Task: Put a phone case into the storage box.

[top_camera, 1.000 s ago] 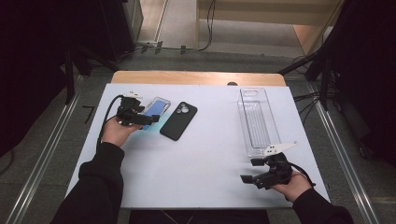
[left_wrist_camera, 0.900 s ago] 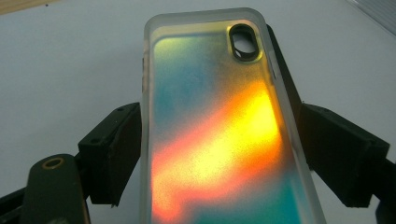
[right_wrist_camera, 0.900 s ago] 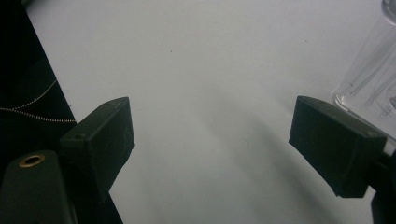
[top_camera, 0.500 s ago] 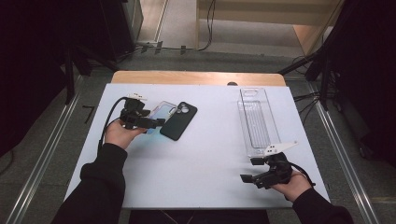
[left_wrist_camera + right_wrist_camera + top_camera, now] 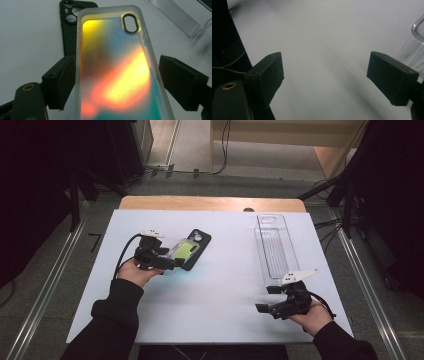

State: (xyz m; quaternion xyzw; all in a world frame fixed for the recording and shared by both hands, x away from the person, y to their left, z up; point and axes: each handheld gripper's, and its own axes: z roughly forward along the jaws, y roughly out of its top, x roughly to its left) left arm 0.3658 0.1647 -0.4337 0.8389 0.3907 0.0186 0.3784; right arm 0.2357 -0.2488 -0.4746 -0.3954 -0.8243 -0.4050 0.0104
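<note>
Right hand-held gripper (image 5: pixel 325 80) jaws wide apart over bare white table (image 5: pixel 324 32); clear tray (image 5: pixel 415 47) edge at right.

The translucent frosted phone case (image 5: pixel 120 75) has a milky white rim; its back is an iridescent wash with no hard edges, yellow at twelve o'clock, smoky grey-blue toward nine, orange and yellow across the middle, teal at six o'clock. Its oval camera cut-out is ringed in black. At eleven o'clock from it lies the matte black phone case (image 5: pixel 68 32), plain and unpatterned. The left tongs (image 5: pixel 116 82) and right tongs (image 5: pixel 325 80) are matte black, each with a brass-coloured ring. The clear ribbed plastic tray (image 5: pixel 274 247) is colourless. The worktop (image 5: pixel 225 295) is plain white.
</note>
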